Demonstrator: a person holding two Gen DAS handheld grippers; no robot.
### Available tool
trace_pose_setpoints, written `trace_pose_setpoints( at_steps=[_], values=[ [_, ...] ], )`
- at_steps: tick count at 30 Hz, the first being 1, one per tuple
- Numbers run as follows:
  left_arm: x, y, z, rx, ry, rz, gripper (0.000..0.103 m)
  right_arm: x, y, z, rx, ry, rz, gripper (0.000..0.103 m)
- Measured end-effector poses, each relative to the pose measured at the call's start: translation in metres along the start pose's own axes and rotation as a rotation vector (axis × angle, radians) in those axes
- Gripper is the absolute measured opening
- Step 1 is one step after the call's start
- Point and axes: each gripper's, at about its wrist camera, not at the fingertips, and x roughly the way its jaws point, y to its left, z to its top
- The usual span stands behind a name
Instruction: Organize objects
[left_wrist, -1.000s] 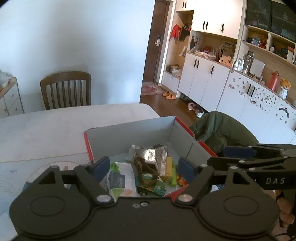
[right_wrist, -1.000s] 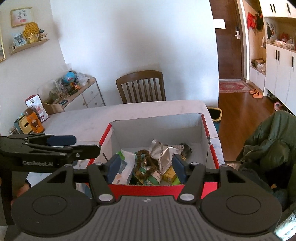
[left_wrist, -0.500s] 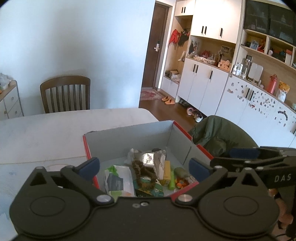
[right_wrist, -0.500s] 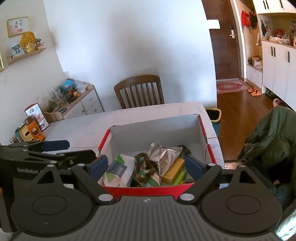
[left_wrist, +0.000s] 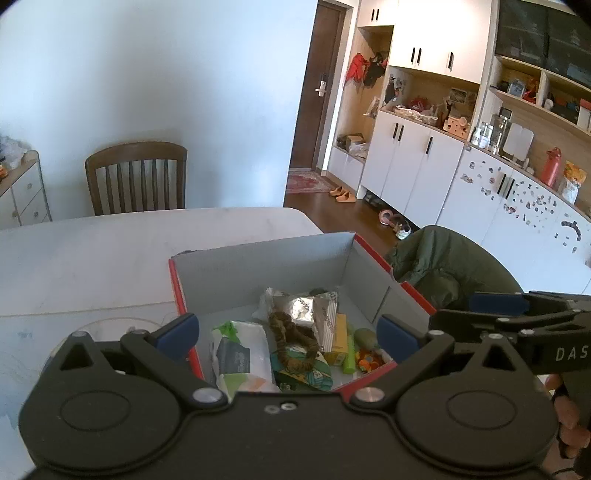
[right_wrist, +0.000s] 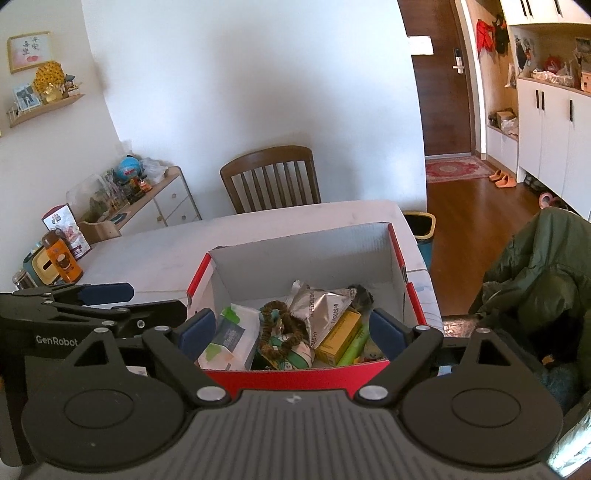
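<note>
A red cardboard box (left_wrist: 258, 266) with grey inner walls sits on the white table (left_wrist: 92, 258). Inside lie a wet-wipes pack (left_wrist: 240, 354), a brown braided hair tie (left_wrist: 291, 336), a silver foil bag (left_wrist: 310, 310), a yellow carton (left_wrist: 338, 341) and a green tube (left_wrist: 349, 356). My left gripper (left_wrist: 286, 330) hangs open above the box's near left corner, holding nothing. My right gripper (right_wrist: 290, 328) stands open over the near red wall (right_wrist: 295, 376), also with nothing in it. From that side the same wipes pack (right_wrist: 231, 339), hair tie (right_wrist: 277, 326) and foil bag (right_wrist: 317, 306) show.
A wooden chair (right_wrist: 273, 177) stands at the table's far side. A green jacket (right_wrist: 535, 273) is draped over a seat to the right. An orange bottle (right_wrist: 61, 260) and a tissue box stand at the table's left edge. White cabinets line the right wall.
Both grippers have opened wider and drawn back a little from the box. The objects inside have not moved.
</note>
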Motion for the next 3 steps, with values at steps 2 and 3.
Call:
trace_pose_setpoints(
  at_steps=[2,3],
  values=[
    [0.0007,0.0009,0.0002,-0.003,0.006,-0.010,0.102,0.0014,0.0002,0.0000,-0.001,0.002,-0.003,0.091],
    [0.0007,0.0013,0.0000,-0.005,0.007,-0.012,0.102,0.0019,0.0000,-0.0001,0.000,0.003,-0.003,0.091]
  ],
)
